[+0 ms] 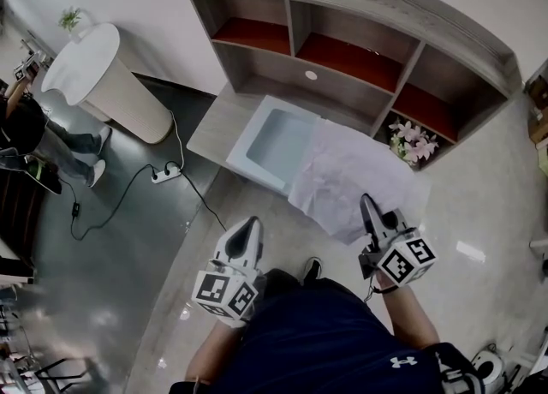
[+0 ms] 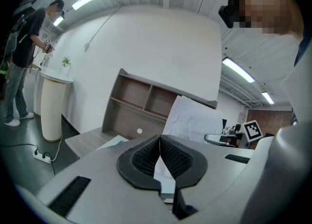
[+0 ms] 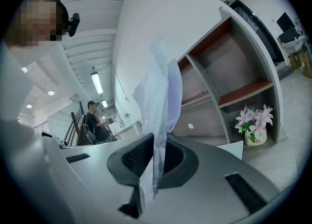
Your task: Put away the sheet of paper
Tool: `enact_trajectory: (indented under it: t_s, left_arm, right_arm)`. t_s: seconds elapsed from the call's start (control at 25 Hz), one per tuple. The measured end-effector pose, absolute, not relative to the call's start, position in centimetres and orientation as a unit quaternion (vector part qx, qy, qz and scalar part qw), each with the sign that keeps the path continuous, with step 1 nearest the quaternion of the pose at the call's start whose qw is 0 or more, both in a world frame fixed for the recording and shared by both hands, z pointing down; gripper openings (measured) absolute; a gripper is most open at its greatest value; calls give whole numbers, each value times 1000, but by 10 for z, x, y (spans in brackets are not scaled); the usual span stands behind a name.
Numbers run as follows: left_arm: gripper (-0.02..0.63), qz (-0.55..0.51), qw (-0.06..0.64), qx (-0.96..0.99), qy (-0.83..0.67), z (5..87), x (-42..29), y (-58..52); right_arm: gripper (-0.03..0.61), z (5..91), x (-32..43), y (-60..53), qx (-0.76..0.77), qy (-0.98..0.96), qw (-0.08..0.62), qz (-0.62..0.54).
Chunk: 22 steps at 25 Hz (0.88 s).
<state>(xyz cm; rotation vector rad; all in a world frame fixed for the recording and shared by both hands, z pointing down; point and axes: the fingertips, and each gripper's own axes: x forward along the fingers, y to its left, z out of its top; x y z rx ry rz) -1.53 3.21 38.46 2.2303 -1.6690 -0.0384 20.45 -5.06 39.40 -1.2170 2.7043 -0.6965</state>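
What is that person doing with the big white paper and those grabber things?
A person holds a gripper in each hand at a wooden desk with shelves. The right gripper is shut on a big crinkled sheet of paper, holding it up over the desk beside a pale blue tray. The left gripper is shut with nothing in it. The paper is not put away yet.

Two tools [image 1: 251, 223] [image 1: 367, 201], one sheet [image 1: 351, 170], one tray [image 1: 247, 134].

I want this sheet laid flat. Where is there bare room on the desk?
Bare: inside the tray, and the desk strip left of it. Crowded: flowers fill the lower right cubby; the sheet of paper covers the desk's right.
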Motion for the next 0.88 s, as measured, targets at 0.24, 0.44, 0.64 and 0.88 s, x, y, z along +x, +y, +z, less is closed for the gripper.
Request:
enact_trajectory:
  t_s: [0.24, 0.44, 0.64, 0.88]
  left_arm:
    - [15, -9, 188, 786, -588, 393, -24, 22]
    - [15, -8, 192, 794, -576, 396, -37, 2]
    - [15, -11, 185, 808, -560, 389, -56, -32]
    - [15, -10, 193, 819, -540, 391, -76, -68]
  right_arm:
    - [21, 402, 199, -63, -404, 882, 43, -241]
    - [21, 410, 190, -76, -418, 873, 34, -248]
    - [21, 408, 179, -100, -441, 863, 34, -243]
    - [21, 414, 165, -125, -462, 850, 29, -251]
